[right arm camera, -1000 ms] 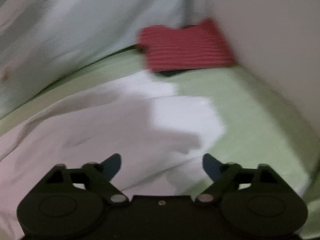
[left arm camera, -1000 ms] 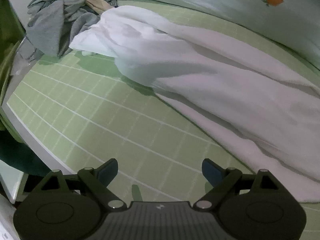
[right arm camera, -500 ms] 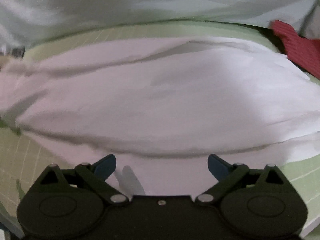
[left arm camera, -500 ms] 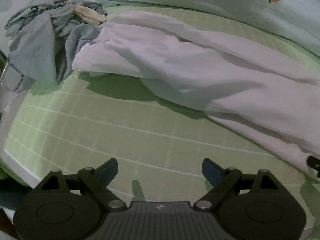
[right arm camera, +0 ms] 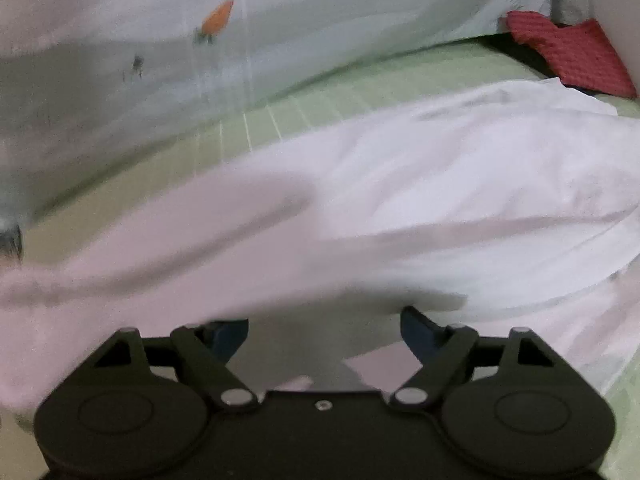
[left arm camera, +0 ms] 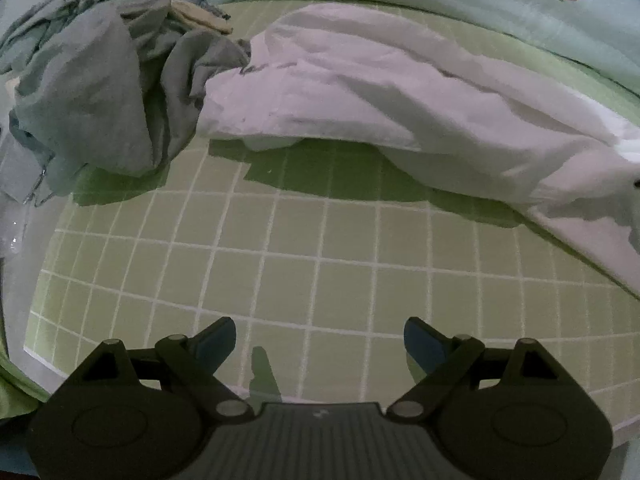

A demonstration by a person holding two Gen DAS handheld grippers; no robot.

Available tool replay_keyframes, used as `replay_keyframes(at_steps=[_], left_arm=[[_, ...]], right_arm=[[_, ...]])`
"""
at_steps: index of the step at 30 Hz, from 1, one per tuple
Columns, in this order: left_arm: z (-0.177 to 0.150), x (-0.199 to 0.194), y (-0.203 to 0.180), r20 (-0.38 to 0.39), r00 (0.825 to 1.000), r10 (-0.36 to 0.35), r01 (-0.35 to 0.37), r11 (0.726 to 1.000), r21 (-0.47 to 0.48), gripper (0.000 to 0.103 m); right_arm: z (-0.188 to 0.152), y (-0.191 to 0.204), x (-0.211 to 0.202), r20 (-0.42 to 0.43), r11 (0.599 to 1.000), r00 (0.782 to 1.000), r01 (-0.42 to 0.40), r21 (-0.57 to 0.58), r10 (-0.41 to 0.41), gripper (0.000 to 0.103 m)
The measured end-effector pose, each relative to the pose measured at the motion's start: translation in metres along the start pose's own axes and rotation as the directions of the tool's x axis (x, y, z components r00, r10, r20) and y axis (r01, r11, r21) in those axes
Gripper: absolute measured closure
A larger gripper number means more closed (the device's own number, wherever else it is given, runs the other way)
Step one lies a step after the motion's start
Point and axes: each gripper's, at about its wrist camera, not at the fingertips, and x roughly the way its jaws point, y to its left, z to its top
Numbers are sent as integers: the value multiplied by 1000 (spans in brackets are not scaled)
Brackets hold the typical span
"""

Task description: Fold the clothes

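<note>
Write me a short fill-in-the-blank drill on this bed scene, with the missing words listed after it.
1. The long crumpled white garment lies on a green sheet printed with a white ____ pattern.
2. The heap of clothes left of the white garment is ____ in colour.
3. The left gripper has its jaws ____ and holds nothing.
4. The folded ribbed cloth near the wall is ____.

Missing words: grid; grey; open; red

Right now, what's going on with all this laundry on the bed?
A person is folding clothes with two hand-held grippers. Both are open and empty. The left gripper hovers over bare green sheet, short of the white garment. The right gripper sits at that garment's edge. A grey pile waits nearby.
</note>
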Motion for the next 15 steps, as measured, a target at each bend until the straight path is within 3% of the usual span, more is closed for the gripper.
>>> replay_keyframes(at_steps=[7,12,15], left_arm=[[1,6,12,-12,1000,-22,22,1000,-17,12],[1,10,15,-19,999,-33,33,999,-17,12],[1,11,17,-18,999,-34,34,999,-7,12]], right_arm=[[-44,34,6,-58,989,998,-25,-144,17,19],[-64,70,3,-60,947,996,-79,-311,64,20],[-67,88,10,-41,926,998,-59,-373,47,22]])
